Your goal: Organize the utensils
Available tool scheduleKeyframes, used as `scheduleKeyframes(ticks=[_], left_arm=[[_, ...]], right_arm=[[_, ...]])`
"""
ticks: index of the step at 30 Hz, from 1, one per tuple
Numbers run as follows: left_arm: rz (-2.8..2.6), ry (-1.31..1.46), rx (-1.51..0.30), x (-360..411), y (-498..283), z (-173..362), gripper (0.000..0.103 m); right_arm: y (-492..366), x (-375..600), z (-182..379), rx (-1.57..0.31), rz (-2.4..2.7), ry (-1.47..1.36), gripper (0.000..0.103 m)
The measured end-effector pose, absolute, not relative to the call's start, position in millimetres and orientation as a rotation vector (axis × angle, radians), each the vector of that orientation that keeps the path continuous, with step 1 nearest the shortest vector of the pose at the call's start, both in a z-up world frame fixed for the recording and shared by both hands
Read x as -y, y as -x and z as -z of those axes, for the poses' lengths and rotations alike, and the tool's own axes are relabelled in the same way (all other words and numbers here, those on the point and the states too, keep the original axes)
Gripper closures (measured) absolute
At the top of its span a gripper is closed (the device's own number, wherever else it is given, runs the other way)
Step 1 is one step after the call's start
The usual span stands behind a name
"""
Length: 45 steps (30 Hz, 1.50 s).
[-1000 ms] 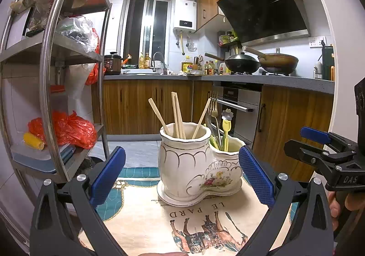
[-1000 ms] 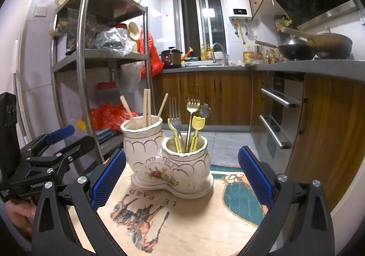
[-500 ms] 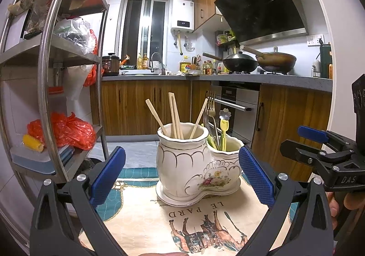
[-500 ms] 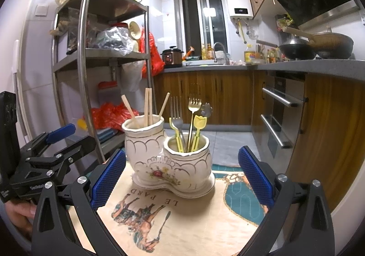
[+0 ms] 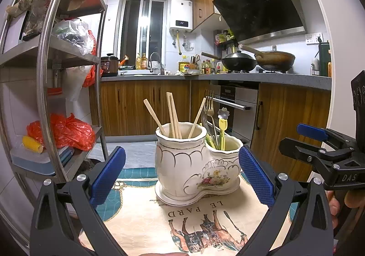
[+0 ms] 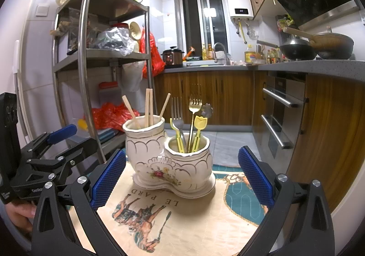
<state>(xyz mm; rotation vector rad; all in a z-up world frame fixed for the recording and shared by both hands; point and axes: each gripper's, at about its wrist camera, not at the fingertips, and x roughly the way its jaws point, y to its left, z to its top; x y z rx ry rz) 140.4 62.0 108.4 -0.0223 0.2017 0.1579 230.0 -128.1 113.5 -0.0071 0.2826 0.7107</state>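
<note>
A white ceramic double holder (image 5: pixel 196 167) (image 6: pixel 168 162) stands on a printed cloth (image 5: pixel 141 221) (image 6: pixel 200 217). Its taller cup holds several wooden chopsticks (image 5: pixel 173 114) (image 6: pixel 149 106). The lower cup holds forks (image 6: pixel 195 105), a flower-topped piece and yellow tulip-shaped picks (image 6: pixel 200 122) (image 5: pixel 222 124). My left gripper (image 5: pixel 181 178) is open, its blue pads (image 5: pixel 107 175) wide apart in front of the holder. My right gripper (image 6: pixel 181 178) is open too, with nothing between its fingers. Each gripper shows at the edge of the other's view, held by a hand.
A steel shelf rack (image 5: pixel 45 87) (image 6: pixel 91 66) with bags and boxes stands left of the table. Wooden cabinets, an oven (image 6: pixel 280 112) and a counter with pans (image 5: pixel 271 59) lie behind and right. The cloth's far edge drops to a tiled floor.
Both views have drifted slightly; the holder sits a touch lower and nearer in the left wrist view. Both grippers stay open and nothing was picked up or put down.
</note>
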Motion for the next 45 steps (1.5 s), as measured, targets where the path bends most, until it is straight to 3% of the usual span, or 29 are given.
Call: scheduleKeyframes(ticks=[45], left_arm=[[-0.132, 0.007, -0.206, -59.4, -138.6, -109.5, 0.005]], right_arm=[[-223.9, 122.7, -113.5, -0.288, -0.718, 0.01, 0.005]])
